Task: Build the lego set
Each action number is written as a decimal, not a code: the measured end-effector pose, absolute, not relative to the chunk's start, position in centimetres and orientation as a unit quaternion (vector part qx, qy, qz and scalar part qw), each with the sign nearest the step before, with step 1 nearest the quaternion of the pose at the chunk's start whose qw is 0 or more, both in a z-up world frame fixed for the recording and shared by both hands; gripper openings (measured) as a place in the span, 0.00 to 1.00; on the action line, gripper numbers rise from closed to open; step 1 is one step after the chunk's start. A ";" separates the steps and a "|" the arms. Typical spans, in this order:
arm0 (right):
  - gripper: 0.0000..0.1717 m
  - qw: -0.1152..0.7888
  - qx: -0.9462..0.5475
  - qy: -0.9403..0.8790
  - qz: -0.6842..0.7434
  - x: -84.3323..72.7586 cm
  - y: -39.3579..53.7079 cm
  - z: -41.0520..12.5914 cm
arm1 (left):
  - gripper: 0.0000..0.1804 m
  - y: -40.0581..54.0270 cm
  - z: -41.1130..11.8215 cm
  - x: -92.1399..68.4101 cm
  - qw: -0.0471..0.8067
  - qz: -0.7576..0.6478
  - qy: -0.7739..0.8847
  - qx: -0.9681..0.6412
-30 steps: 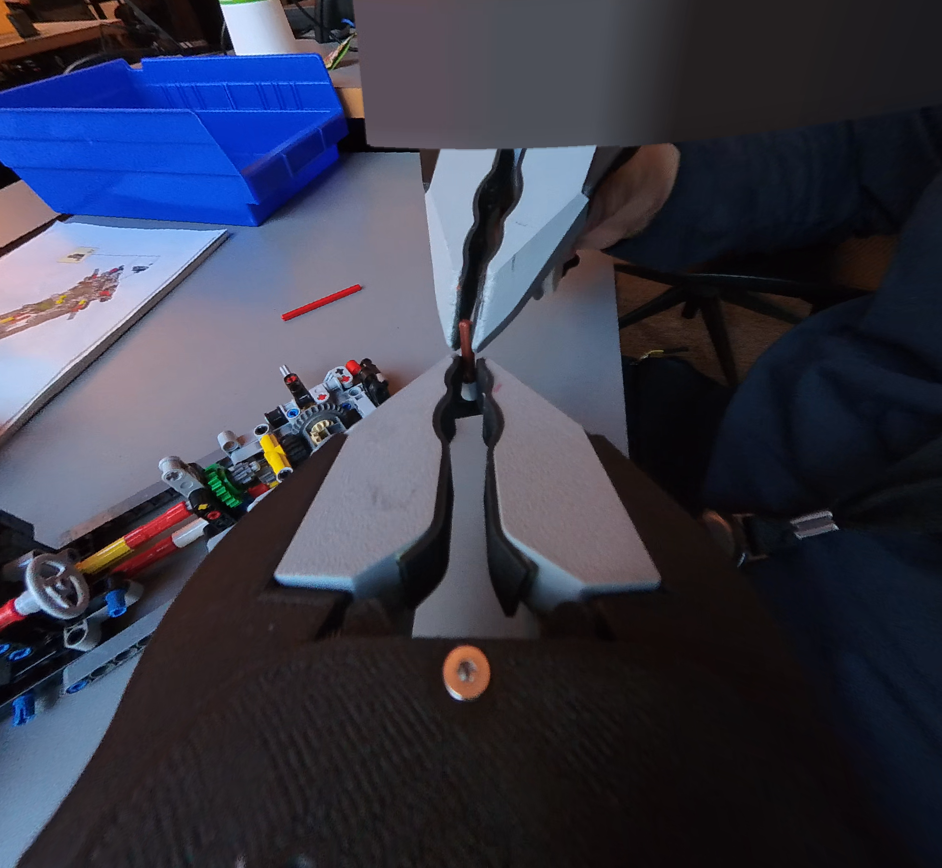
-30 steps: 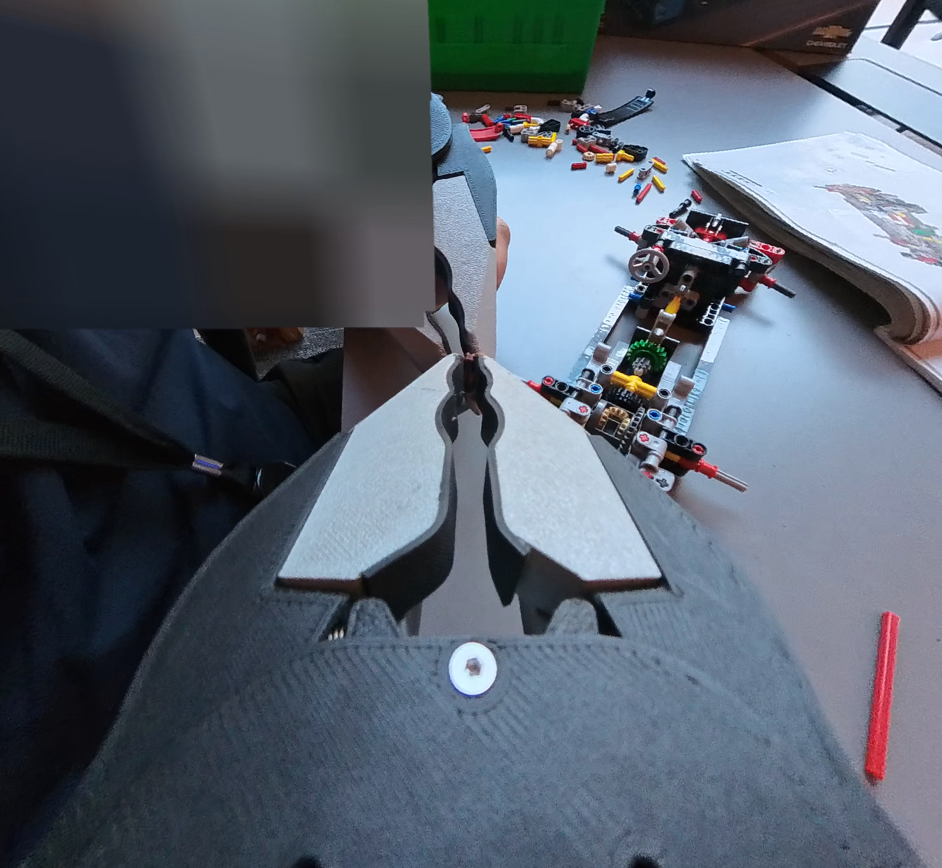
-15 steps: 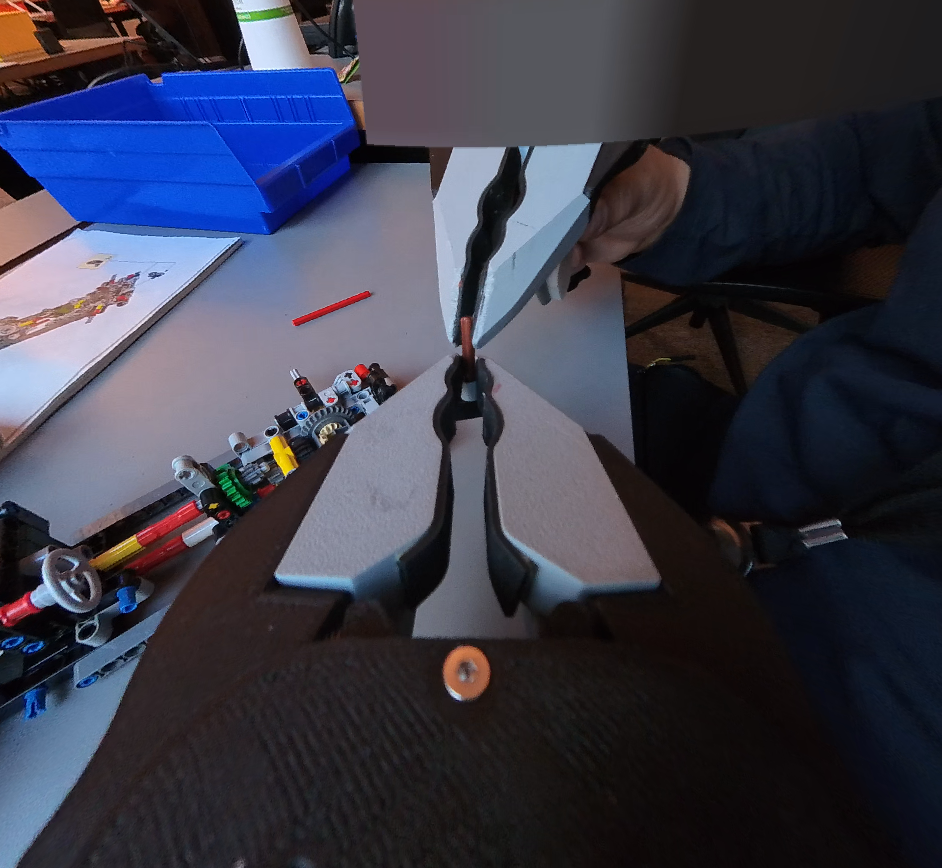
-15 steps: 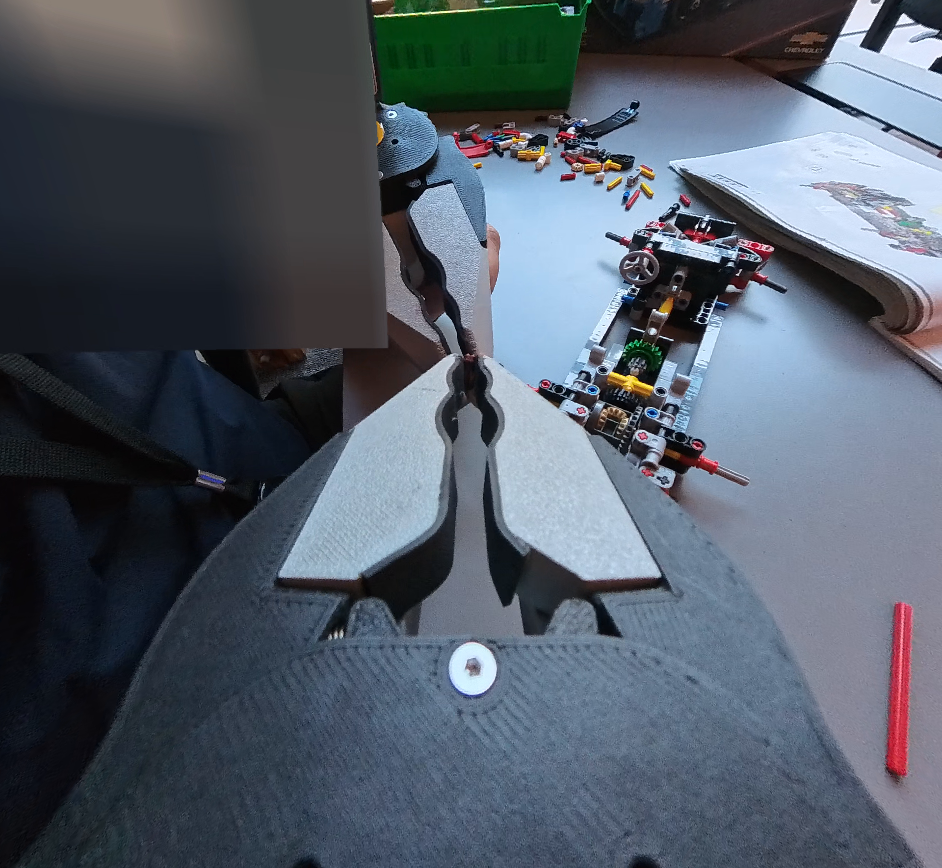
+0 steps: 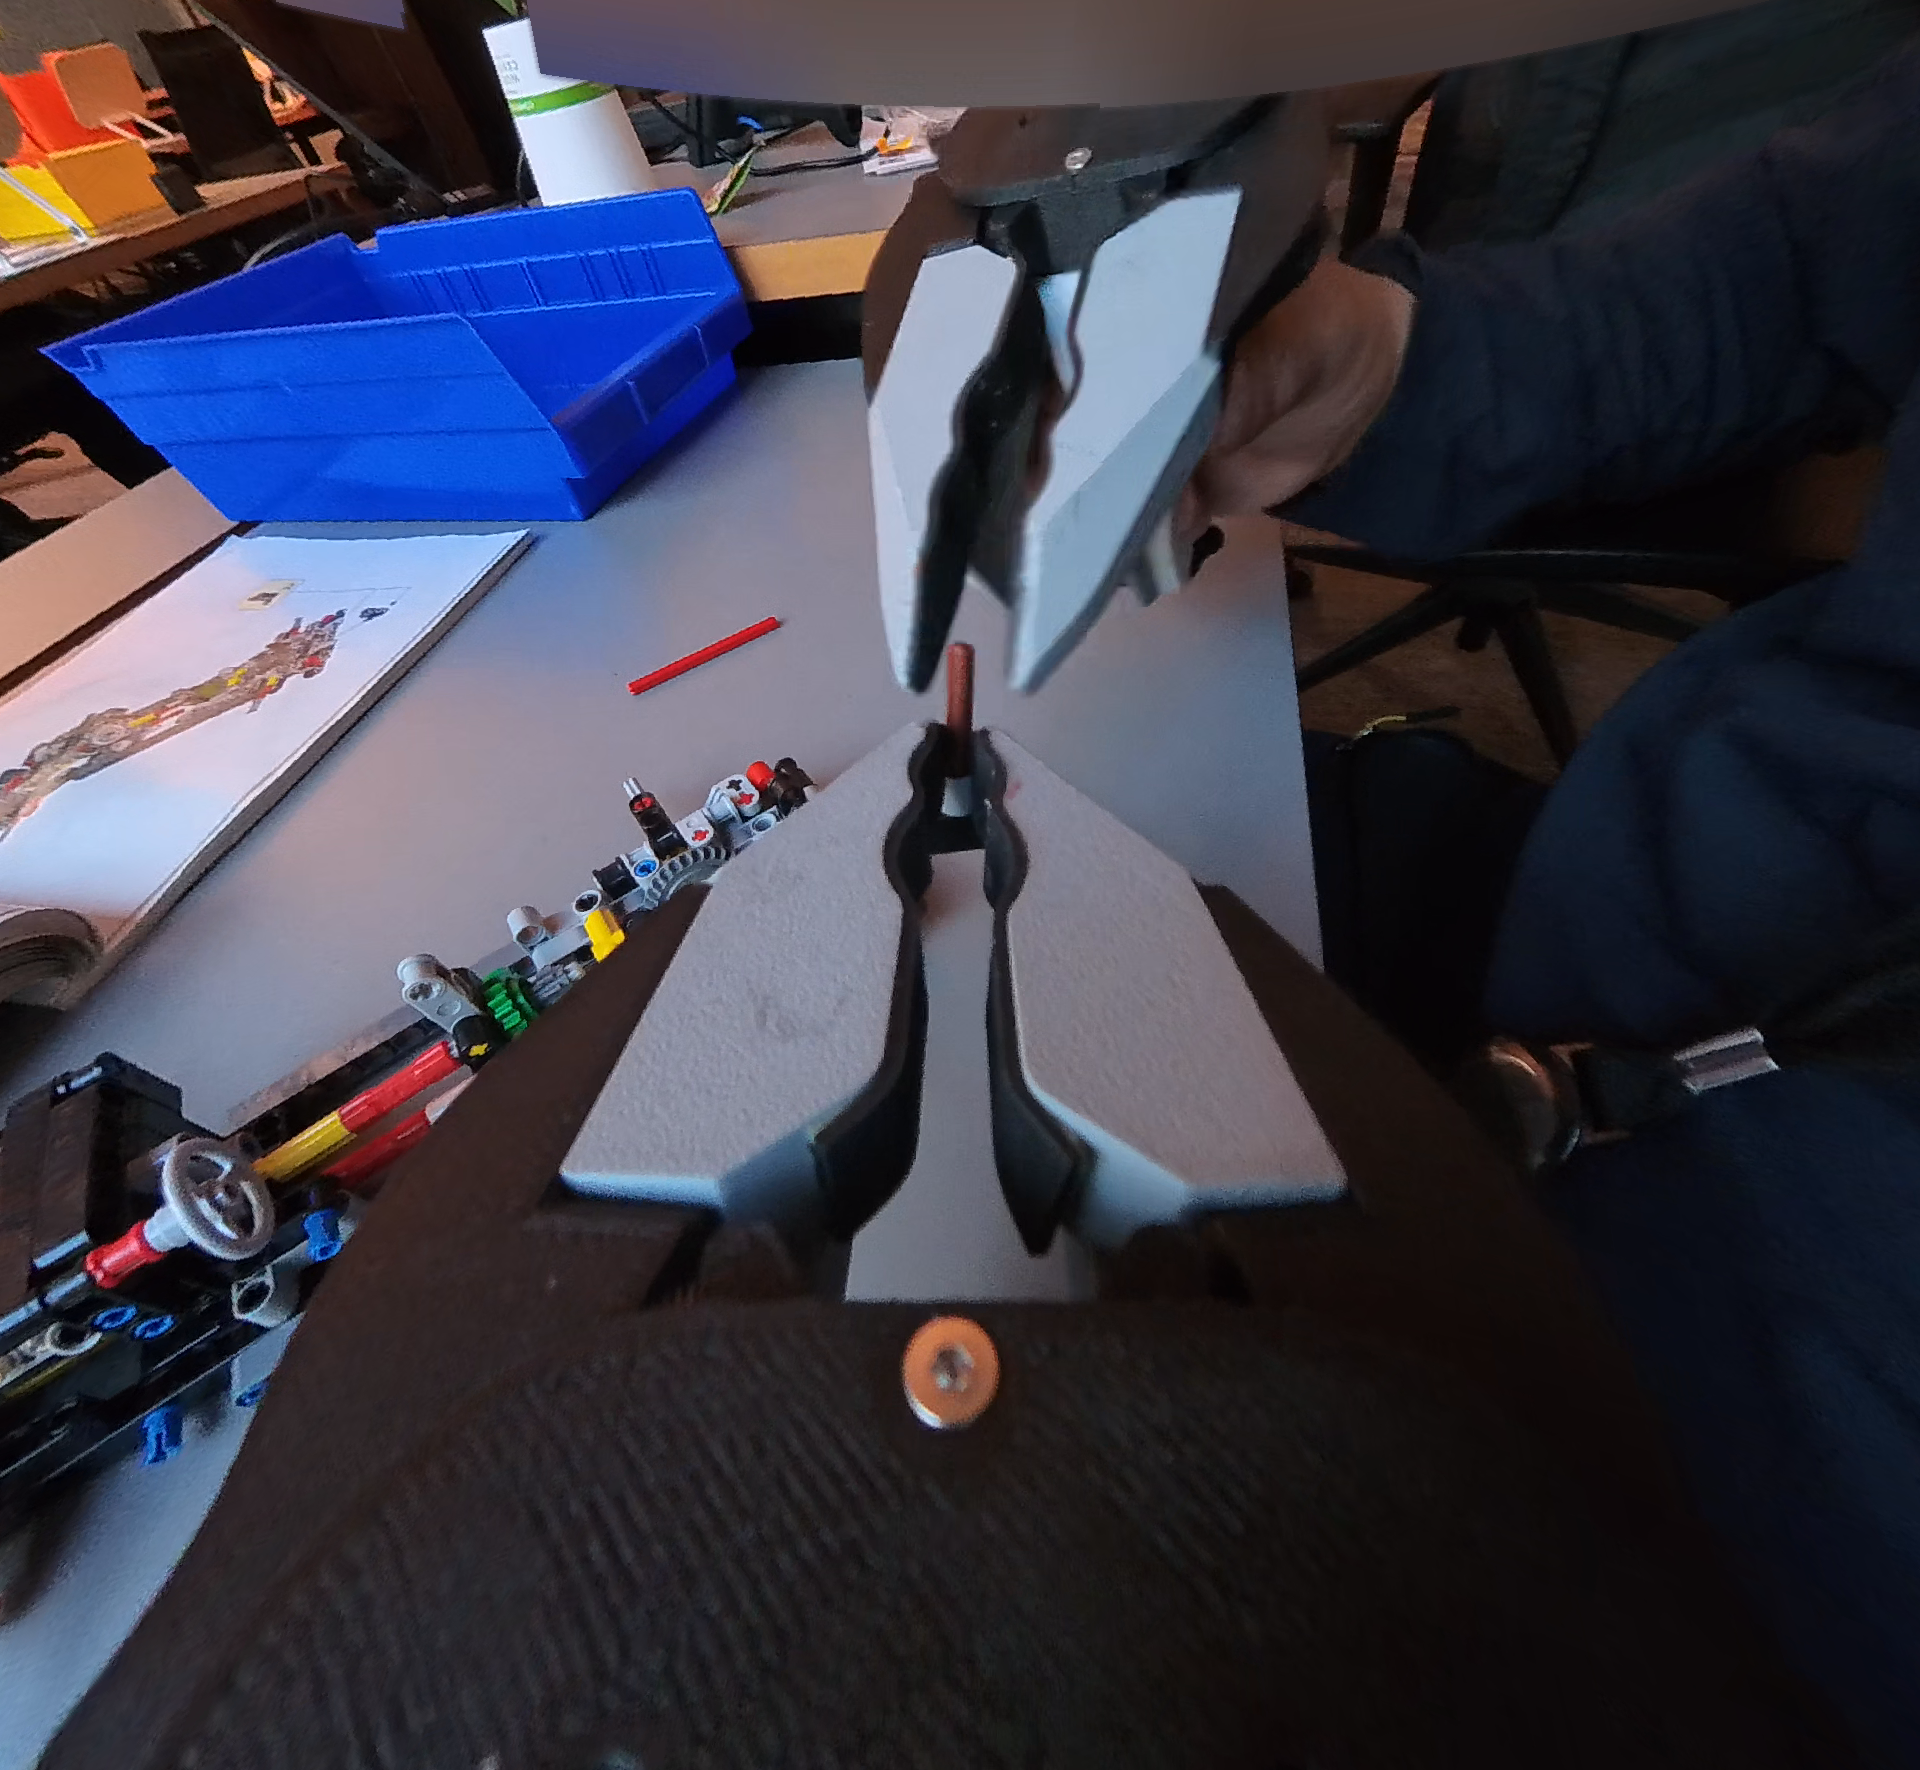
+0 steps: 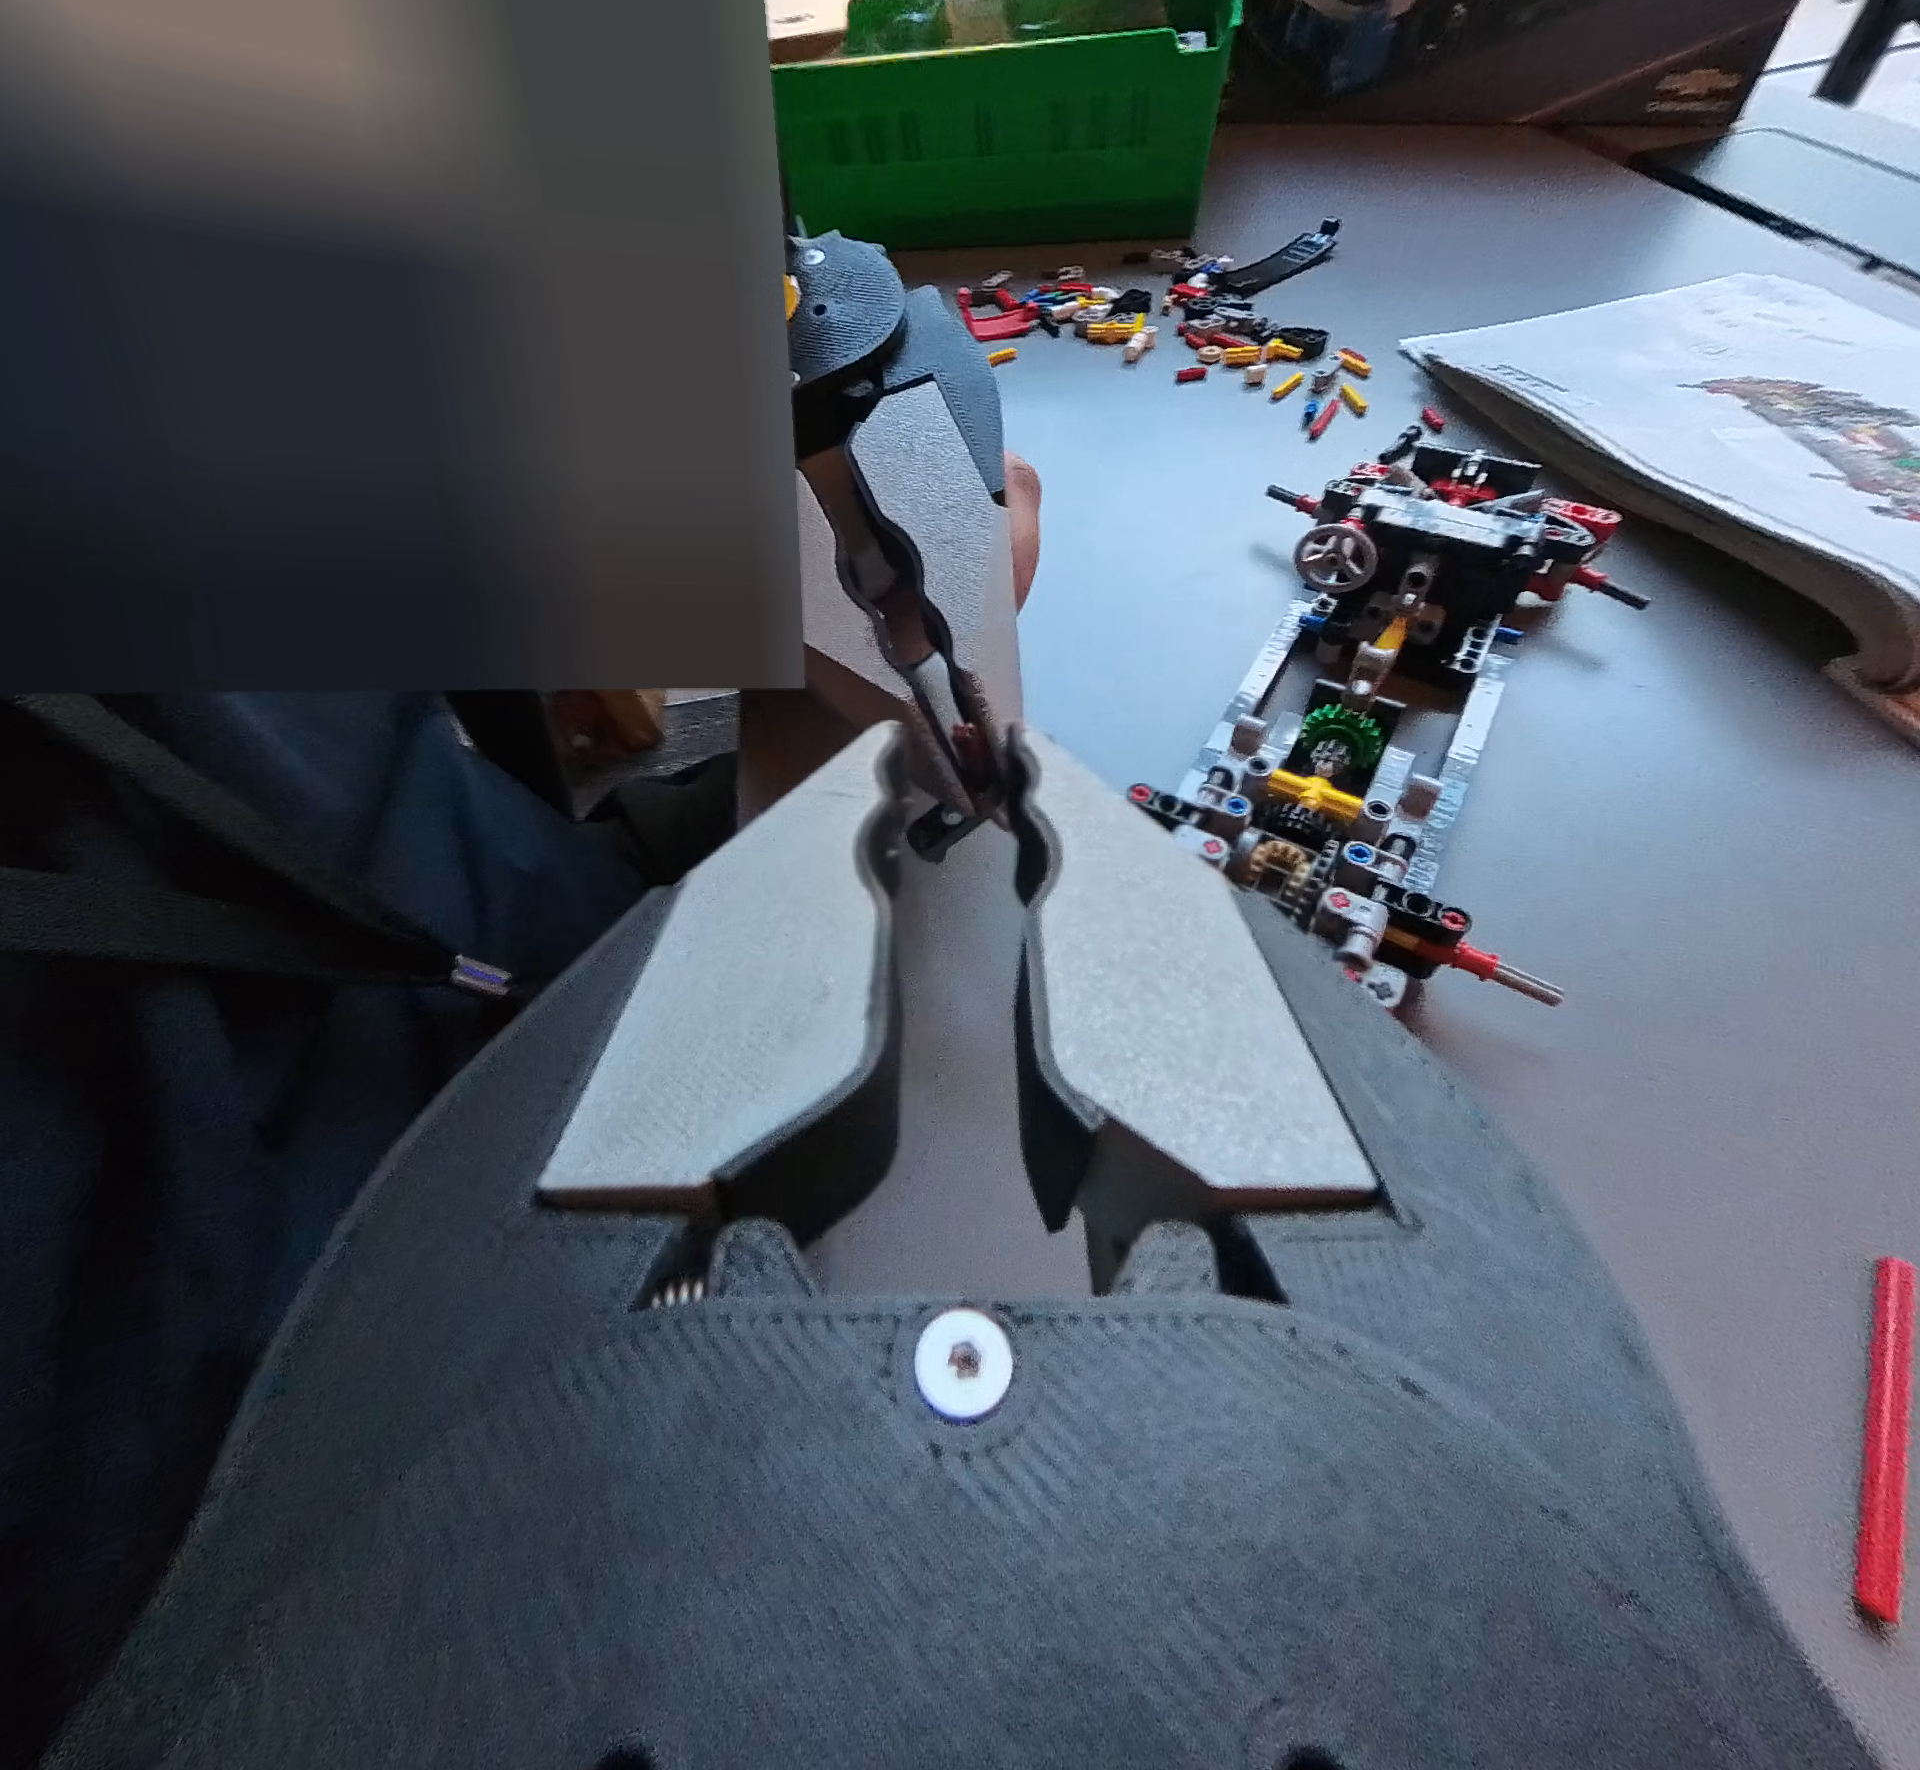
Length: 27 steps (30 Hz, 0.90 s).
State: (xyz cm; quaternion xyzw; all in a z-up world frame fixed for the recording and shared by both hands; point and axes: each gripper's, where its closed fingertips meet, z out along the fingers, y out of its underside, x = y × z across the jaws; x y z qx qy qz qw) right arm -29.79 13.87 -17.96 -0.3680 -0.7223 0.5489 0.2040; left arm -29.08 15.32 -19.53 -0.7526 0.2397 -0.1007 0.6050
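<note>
A small part, a dark red pin [image 5: 959, 697] set in a grey bush [image 5: 955, 793], is clamped between the nearly closed fingertips of the left hand-held gripper [image 5: 957, 764], with the pin standing out past the tips. The right hand-held gripper [image 5: 961, 676] is seen opposite, pointing down at it; its fingers [image 5: 1081, 577] are parted a little, one on each side of the pin's free end, with a gap showing on both sides, so nothing is gripped by it. In the right wrist view the same meeting is seen from the other side: the right hand-held gripper's [image 6: 951, 764] tips are spread around the left one's fingertips and the red pin [image 6: 968, 752].

Both are held above the near edge of the grey tabletop [image 5: 499, 764]. A part-built toy chassis [image 6: 1371, 733] lies on it, with a loose red rod [image 5: 703, 655] apart from it, an open instruction booklet [image 5: 208, 681], scattered small pieces [image 6: 1174, 328], a blue bin [image 5: 416, 370] and a green bin [image 6: 997, 120].
</note>
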 end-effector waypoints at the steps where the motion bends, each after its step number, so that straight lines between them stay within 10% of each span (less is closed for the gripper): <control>1: 0.11 0.196 -0.365 -0.724 0.551 -29.5 14.1 -17.9 | 0.01 15.3 -19.5 -29.1 0.605 -0.101 0.241 -0.752; 27: 0.06 0.173 -0.372 -0.844 0.345 -26.4 21.5 -27.1 | 0.01 14.5 -20.9 -28.9 0.562 -0.131 0.284 -0.766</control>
